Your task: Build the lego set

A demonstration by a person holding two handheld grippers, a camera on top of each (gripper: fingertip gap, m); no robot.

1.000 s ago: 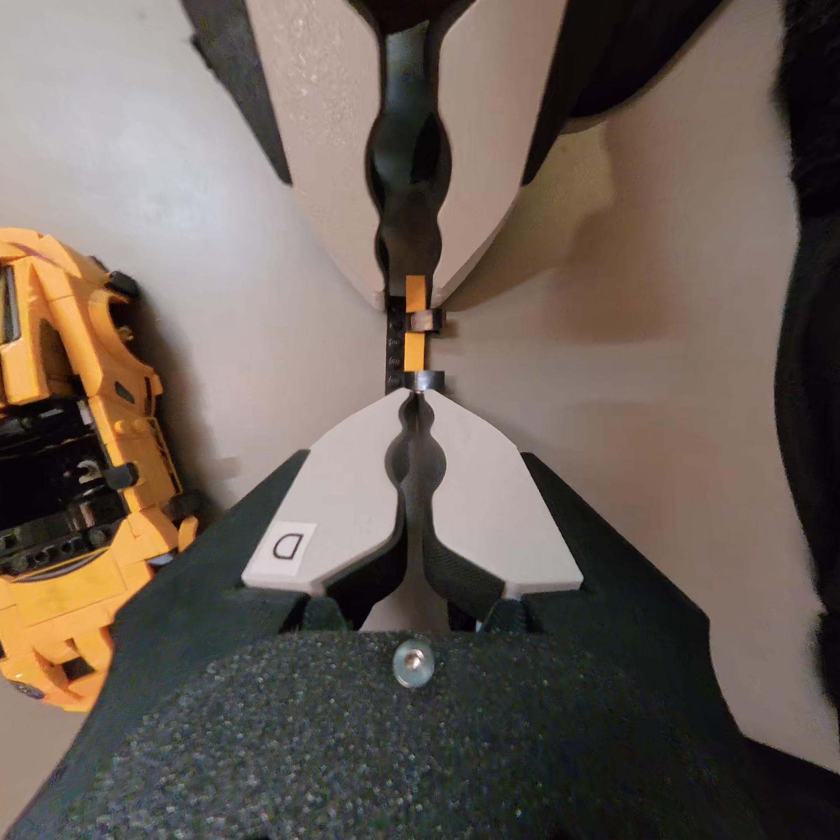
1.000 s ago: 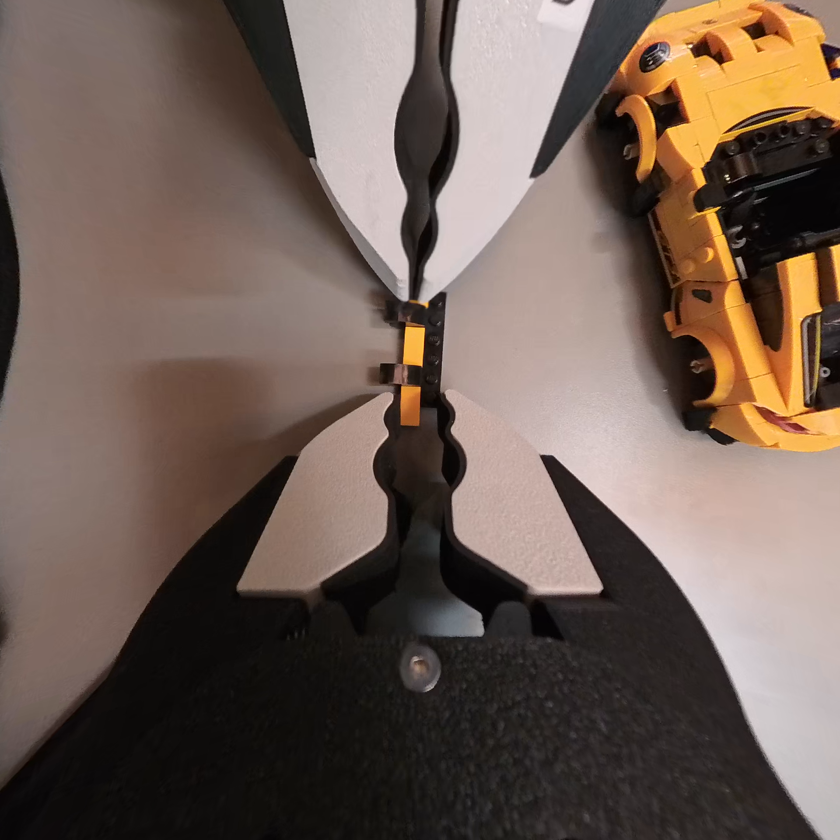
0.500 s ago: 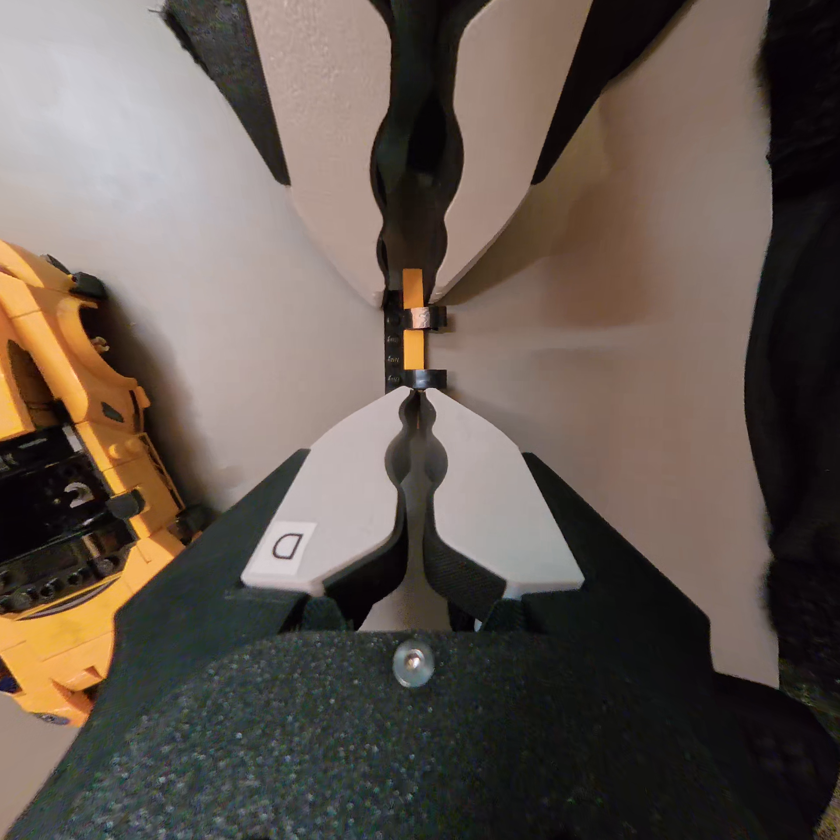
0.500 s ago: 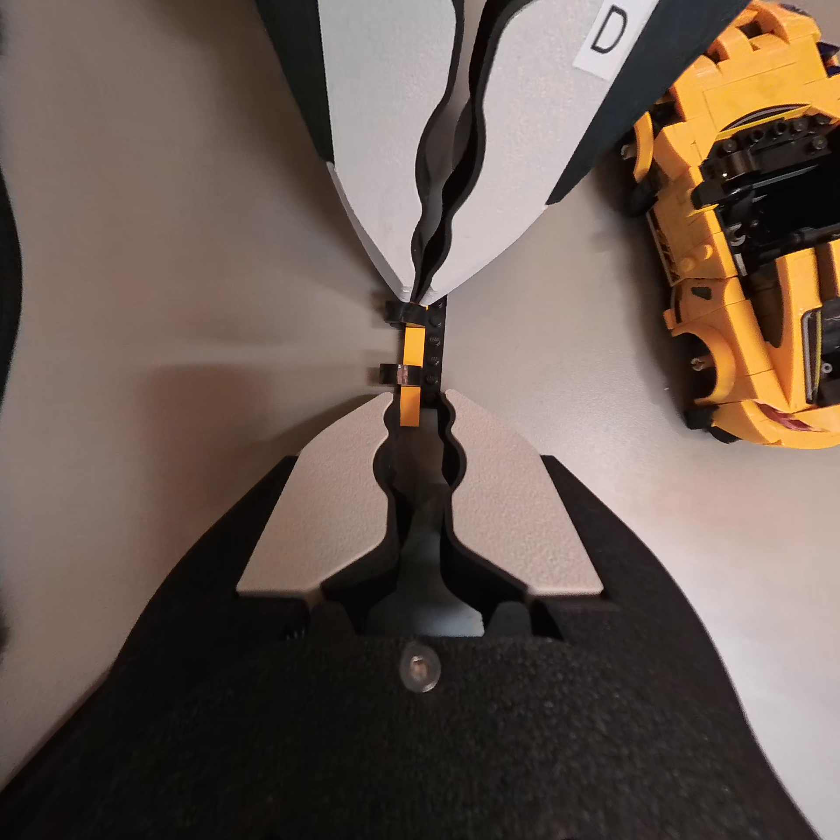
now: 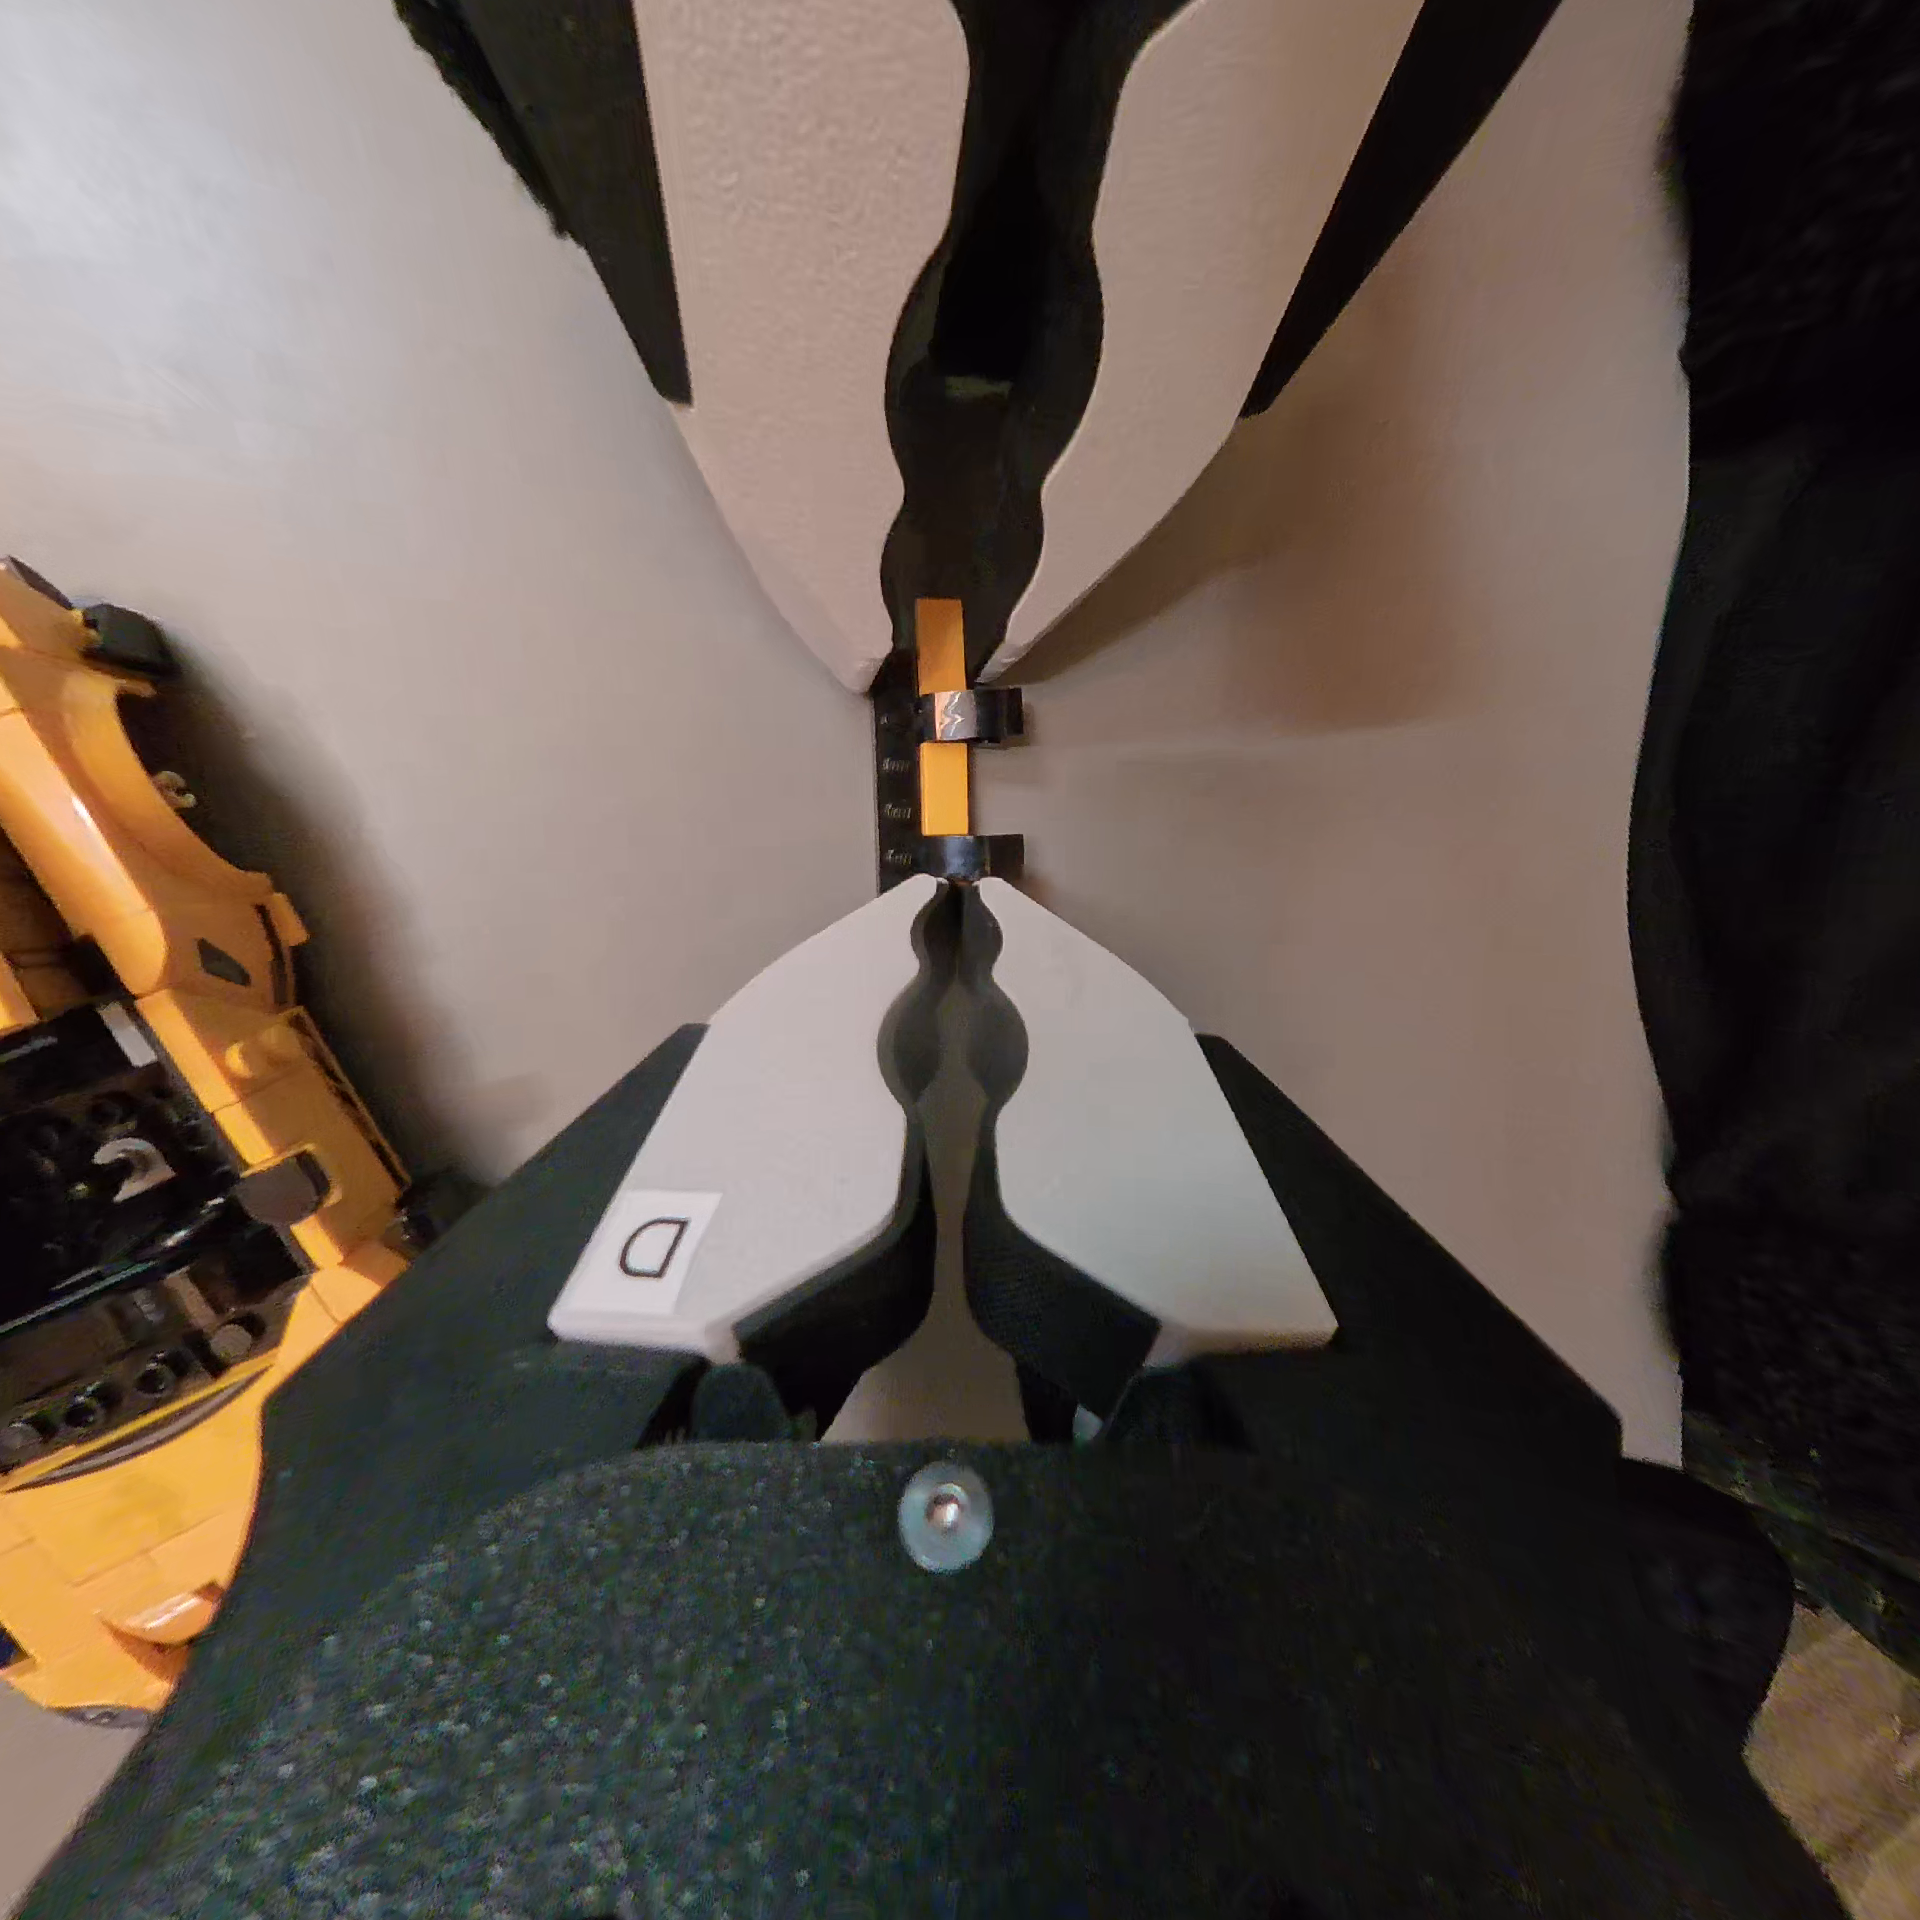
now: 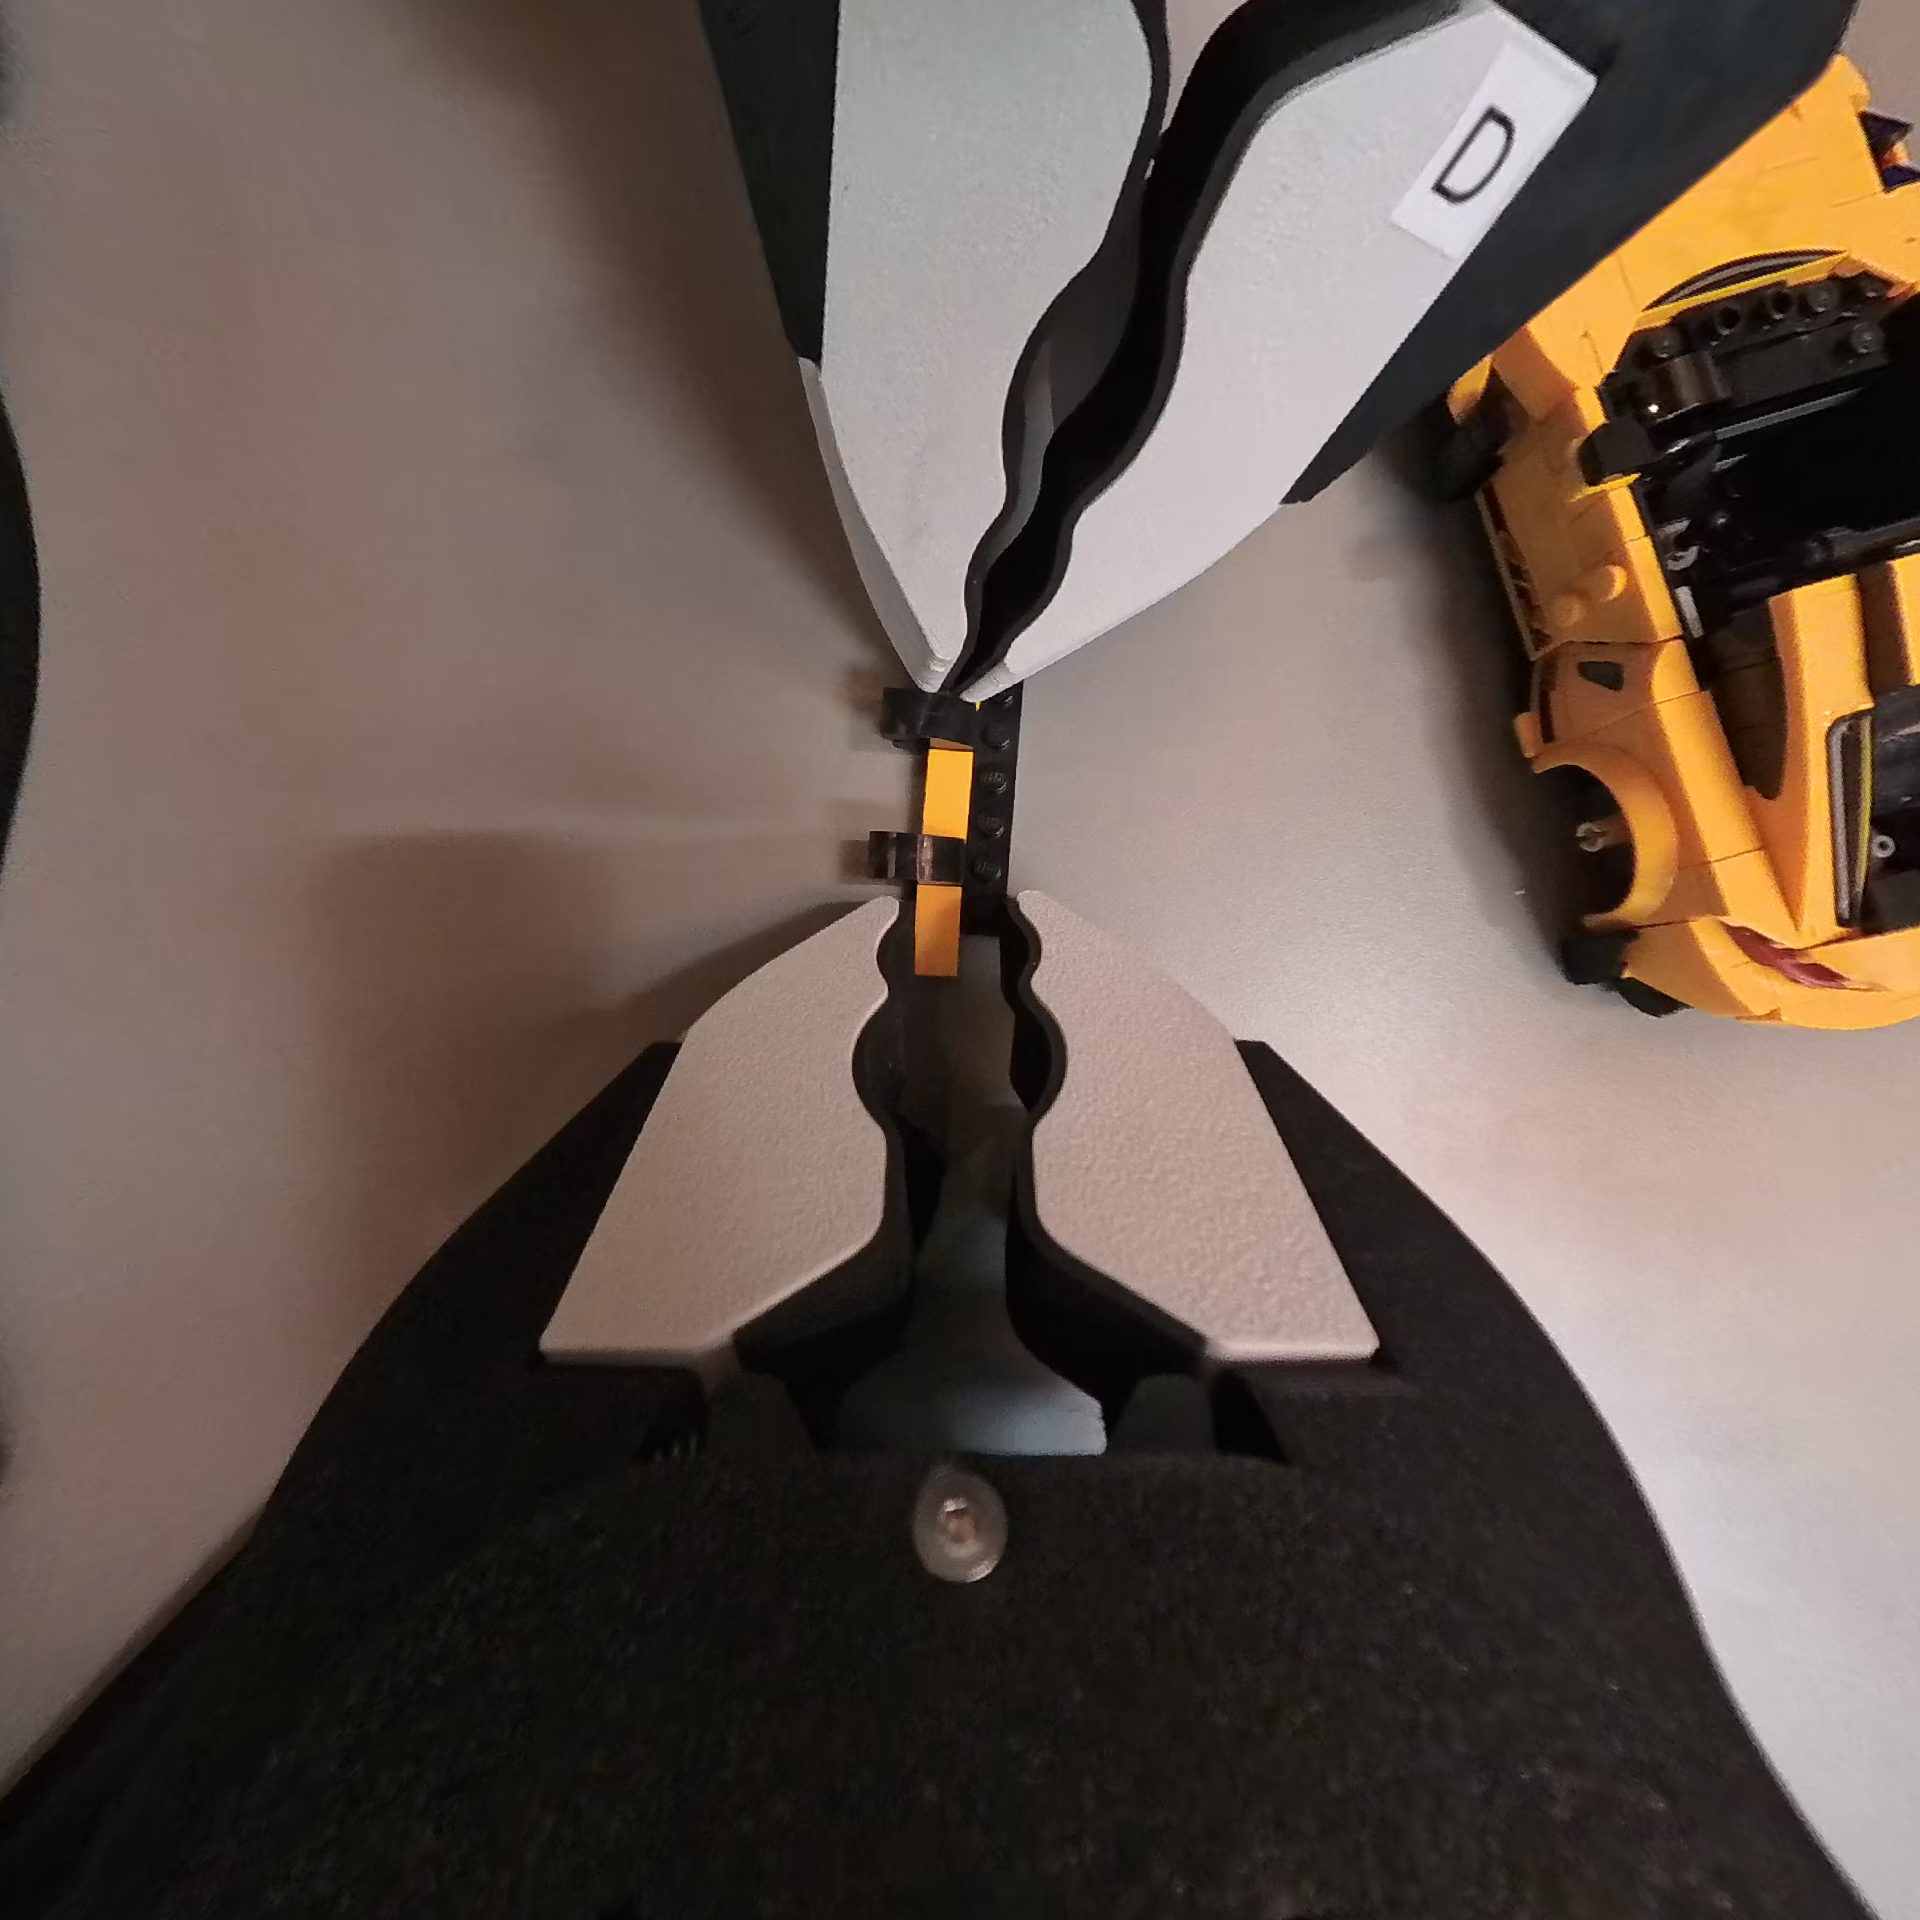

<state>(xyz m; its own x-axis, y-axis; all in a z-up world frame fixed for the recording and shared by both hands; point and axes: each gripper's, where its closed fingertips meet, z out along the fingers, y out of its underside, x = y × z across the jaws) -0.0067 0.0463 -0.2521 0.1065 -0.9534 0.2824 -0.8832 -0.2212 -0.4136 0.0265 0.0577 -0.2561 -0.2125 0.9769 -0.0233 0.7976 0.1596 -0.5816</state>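
Orange-and-black model car (image 5: 135,1195), partly built, lies on the grey table (image 5: 416,520) at far left of the left wrist view, well apart from the work. Centre: small black strip assembly (image 5: 928,790) with orange tiles and two black clips, held clear of the table between both tools. Left gripper (image 5: 951,883), jaws pinched together on the near clip, apparently to seat or steady it. Right gripper (image 6: 961,925), jaws clamped on the strip's opposite end, bracing it against that push. Black fabric (image 5: 1808,727) fills the right edge.
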